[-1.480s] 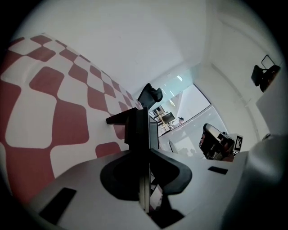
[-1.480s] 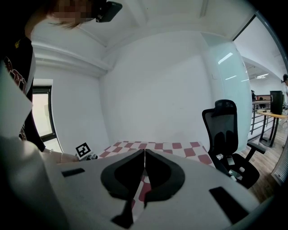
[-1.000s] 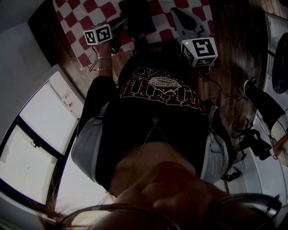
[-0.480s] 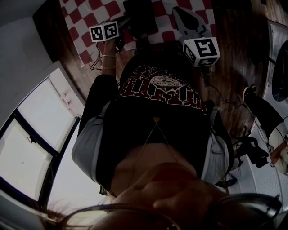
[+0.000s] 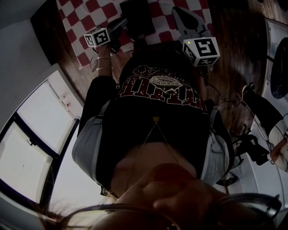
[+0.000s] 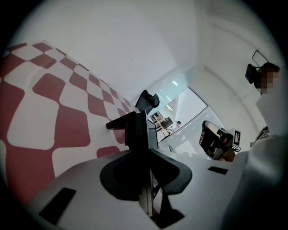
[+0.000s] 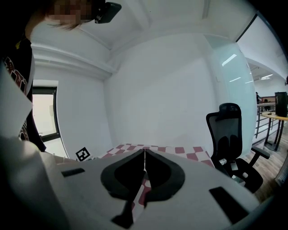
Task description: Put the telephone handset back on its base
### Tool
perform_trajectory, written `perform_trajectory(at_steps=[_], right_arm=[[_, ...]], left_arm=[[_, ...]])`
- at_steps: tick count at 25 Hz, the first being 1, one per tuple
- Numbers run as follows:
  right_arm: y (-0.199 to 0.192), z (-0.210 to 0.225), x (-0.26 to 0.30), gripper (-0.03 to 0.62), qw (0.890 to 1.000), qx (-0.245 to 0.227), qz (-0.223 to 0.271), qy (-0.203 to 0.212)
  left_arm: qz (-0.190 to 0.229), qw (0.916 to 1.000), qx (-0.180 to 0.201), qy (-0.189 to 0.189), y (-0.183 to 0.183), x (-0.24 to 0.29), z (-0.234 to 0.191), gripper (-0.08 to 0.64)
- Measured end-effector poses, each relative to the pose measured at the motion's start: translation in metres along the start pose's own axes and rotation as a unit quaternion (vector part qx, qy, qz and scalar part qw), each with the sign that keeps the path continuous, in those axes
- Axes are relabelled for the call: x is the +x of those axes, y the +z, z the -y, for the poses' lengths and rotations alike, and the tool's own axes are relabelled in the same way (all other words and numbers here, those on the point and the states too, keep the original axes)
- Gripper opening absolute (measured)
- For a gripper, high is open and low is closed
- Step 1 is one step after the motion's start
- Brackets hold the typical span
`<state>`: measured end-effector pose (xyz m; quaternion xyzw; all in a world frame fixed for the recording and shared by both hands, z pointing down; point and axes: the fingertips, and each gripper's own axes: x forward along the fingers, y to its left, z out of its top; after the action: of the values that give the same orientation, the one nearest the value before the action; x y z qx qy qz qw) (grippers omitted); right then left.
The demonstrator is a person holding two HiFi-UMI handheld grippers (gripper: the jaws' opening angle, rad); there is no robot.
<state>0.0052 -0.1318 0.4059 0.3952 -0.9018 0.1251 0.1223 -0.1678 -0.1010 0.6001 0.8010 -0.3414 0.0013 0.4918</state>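
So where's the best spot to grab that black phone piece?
Grip the black phone piece across its two flat faces, probably coming level at its near narrow edge: it stands upright like a thin slab, so jaws span it easily.

Dark wooden surface [image 5: 49, 31], red-and-white checkered cloth [image 5: 81, 18] spread flat on it

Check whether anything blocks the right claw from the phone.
Nothing visible does. In the head view the phone, a dark shape on the checked cloth, lies just left of the shut right claw, with only bare cloth between them.
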Motion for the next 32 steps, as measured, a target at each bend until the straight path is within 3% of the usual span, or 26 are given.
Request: perform_trajectory(at_steps=[6,10,15,20,28,32], right_arm=[[0.0,0.0,0.001,0.021,1.0,0.002,-0.005,0.001],[0.001,-0.004,0.005,0.02,1.0,0.003,-0.005,0.005],[0.003,-0.008,0.011,0.02,1.0,0.002,-0.003,0.009],[0.004,-0.017,0.016,0.02,1.0,-0.002,-0.001,0.016],[-0.001,-0.018,0.021,0.02,1.0,-0.002,-0.009,0.021],[-0.008,-0.017,0.022,0.02,1.0,-0.007,-0.019,0.021]], left_arm=[[0.023,0.9986,-0.028,-0.038,-0.002,0.004,-0.001,0.075],[0.026,0.9989,-0.013,-0.037,0.004,0.004,0.007,0.075],[-0.009,0.9996,0.02,0.02,0.003,0.006,0.002,0.112],[-0.038,0.9944,0.064,0.075,-0.005,0.001,-0.009,0.158],[-0.051,0.9864,0.123,0.097,-0.002,0.0,-0.001,0.167],[-0.062,0.9776,0.161,0.12,0.0,-0.007,0.0,0.167]])
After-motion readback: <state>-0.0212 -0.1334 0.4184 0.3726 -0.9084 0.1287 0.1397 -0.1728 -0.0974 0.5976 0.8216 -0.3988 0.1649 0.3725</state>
